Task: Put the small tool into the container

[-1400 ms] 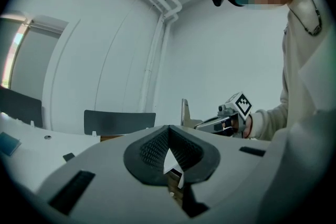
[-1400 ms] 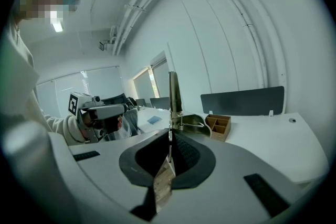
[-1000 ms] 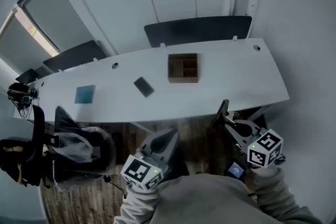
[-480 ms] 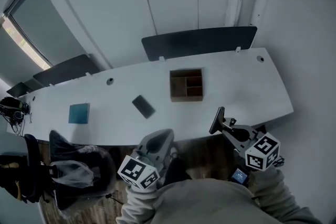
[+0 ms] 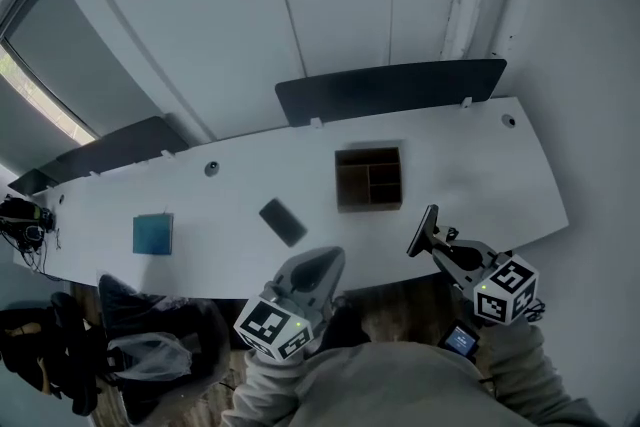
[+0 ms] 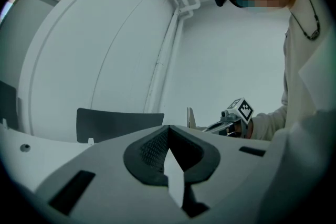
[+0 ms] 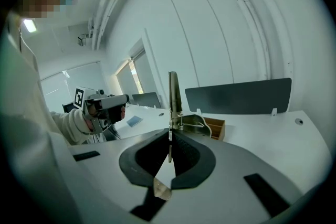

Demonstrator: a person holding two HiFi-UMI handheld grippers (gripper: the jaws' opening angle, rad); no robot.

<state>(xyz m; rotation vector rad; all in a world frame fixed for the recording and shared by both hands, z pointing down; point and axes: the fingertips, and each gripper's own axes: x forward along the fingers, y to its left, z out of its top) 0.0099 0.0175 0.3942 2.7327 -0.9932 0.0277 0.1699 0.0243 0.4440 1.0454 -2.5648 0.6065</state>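
The container [image 5: 370, 178] is a brown wooden box with open compartments, standing on the long white table [image 5: 470, 175]. It also shows in the right gripper view, just behind the jaws [image 7: 216, 127]. My right gripper [image 5: 443, 243] hovers at the table's near edge and is shut on the small tool [image 5: 424, 229], a thin flat metal piece. In the right gripper view the tool [image 7: 174, 93] sticks up from the pinched jaws [image 7: 169, 132]. My left gripper [image 5: 324, 262] is low at the near edge, shut with nothing in it [image 6: 168, 132].
A dark flat phone-like object [image 5: 283, 221] and a teal square pad [image 5: 152, 233] lie on the table left of the container. Dark partition panels [image 5: 390, 88] line the far edge. A chair with a plastic bag [image 5: 160, 350] stands at lower left.
Both grippers have moved toward the table's near edge, and the table and container now sit closer in the head view. The right gripper still holds the tool.
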